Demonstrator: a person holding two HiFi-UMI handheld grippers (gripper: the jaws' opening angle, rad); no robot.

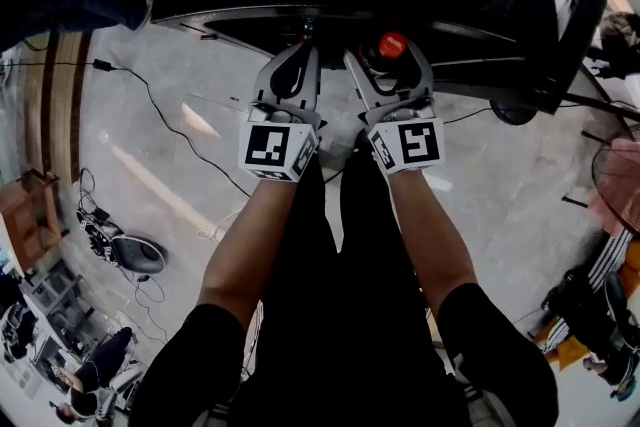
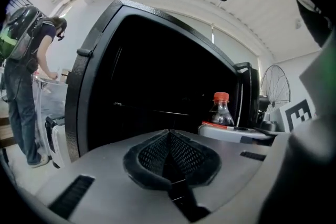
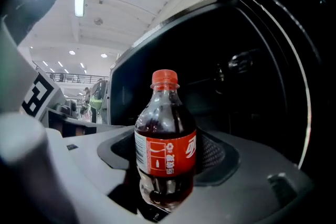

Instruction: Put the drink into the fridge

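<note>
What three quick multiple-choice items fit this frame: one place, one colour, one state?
1. Where is the clear plastic bottle of dark drink with the red label?
A. Between the jaws of the right gripper
B. Lying on the floor
C. Standing on a table

2. What colour is the bottle's screw cap?
A. Blue
B. Red
C. White

3. How do the jaws of the left gripper stand?
A. Together, with nothing between them
B. Wide apart
C. Closed on the bottle

Answers:
1. A: the right gripper view shows the bottle upright between its jaws.
2. B: the cap shows red in all three views.
3. A: the left gripper view shows the mesh pads meeting, with nothing held.
</note>
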